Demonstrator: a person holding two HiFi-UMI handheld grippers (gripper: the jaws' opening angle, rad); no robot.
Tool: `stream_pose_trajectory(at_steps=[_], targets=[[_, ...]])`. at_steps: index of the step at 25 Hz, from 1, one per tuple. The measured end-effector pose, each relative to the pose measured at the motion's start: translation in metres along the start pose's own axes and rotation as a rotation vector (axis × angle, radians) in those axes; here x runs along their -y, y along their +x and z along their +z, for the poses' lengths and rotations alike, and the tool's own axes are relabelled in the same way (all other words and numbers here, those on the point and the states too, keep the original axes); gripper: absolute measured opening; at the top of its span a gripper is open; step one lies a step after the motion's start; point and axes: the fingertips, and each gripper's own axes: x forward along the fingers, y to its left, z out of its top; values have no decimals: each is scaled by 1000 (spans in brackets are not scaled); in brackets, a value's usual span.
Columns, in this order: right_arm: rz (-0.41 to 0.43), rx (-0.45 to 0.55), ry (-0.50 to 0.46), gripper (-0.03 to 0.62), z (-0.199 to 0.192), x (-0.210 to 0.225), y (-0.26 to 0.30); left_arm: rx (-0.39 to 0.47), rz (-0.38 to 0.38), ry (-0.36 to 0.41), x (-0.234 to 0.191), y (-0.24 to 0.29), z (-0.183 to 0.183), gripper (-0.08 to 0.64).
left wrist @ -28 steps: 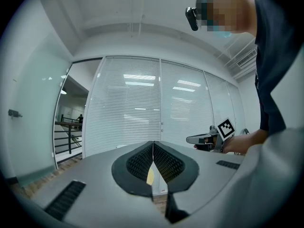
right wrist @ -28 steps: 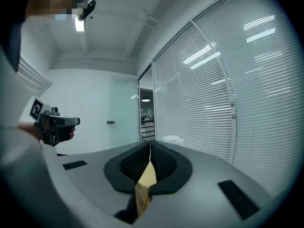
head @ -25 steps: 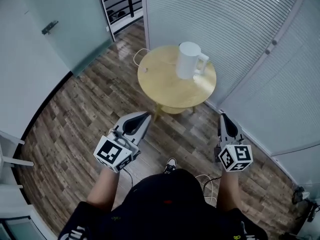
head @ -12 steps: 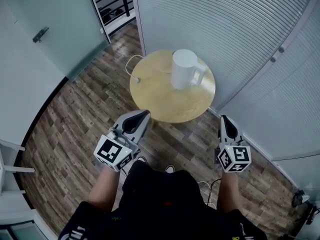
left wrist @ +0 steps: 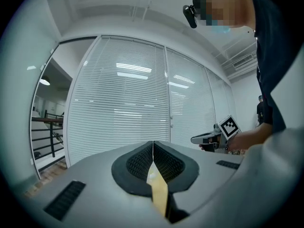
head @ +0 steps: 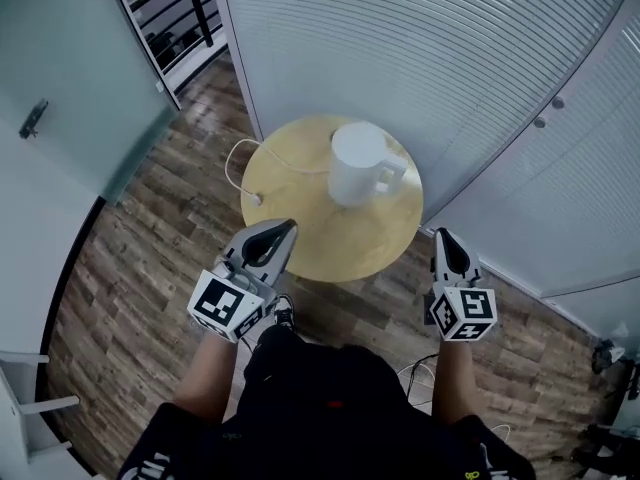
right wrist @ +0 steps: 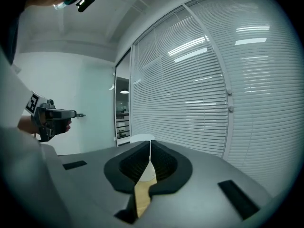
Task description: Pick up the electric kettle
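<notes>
The white electric kettle (head: 357, 163) stands upright on a round wooden table (head: 300, 238), its handle turned to the right. My left gripper (head: 288, 226) is shut and empty, its tip over the table's near edge, short of the kettle. In the left gripper view the jaws (left wrist: 153, 143) meet, with only a strip of tabletop below them. My right gripper (head: 441, 234) is shut too, off the table's right rim. In the right gripper view the kettle's top (right wrist: 141, 137) peeks over the closed jaws (right wrist: 150, 141).
A white cord (head: 240, 163) loops across the table's left side and hangs off it. Glass walls with white blinds (head: 420, 58) curve close behind and right of the table. A frosted door with a handle (head: 35, 118) stands left. Wooden floor (head: 150, 268) surrounds the table.
The person has walked up to the table. The table and kettle have come nearer, and the left gripper's tip now overlaps the table edge. Both grippers stayed shut.
</notes>
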Motion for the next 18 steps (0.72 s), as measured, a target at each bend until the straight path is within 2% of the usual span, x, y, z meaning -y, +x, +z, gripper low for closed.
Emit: stream_pose_trajectory(at_steps=[4, 8, 14, 15, 17, 18], targets=[[-88, -12, -7, 25, 6, -15, 47, -5, -75, -11, -61, 19, -1, 23], [-173, -28, 2, 25, 5, -28, 85, -28, -144, 28, -113, 32, -3, 22], [-297, -94, -21, 28, -21, -21, 129, -48, -197, -6, -159, 55, -18, 23], [-302, -109, -20, 46, -28, -18, 137, -54, -205, -14, -161, 59, -23, 22], [-303, -134, -10, 167, -44, -10, 152, -67, -218, -32, -162, 69, -32, 23], [-308, -144, -6, 182, -52, -5, 159, -74, -219, -43, -162, 74, -37, 23]])
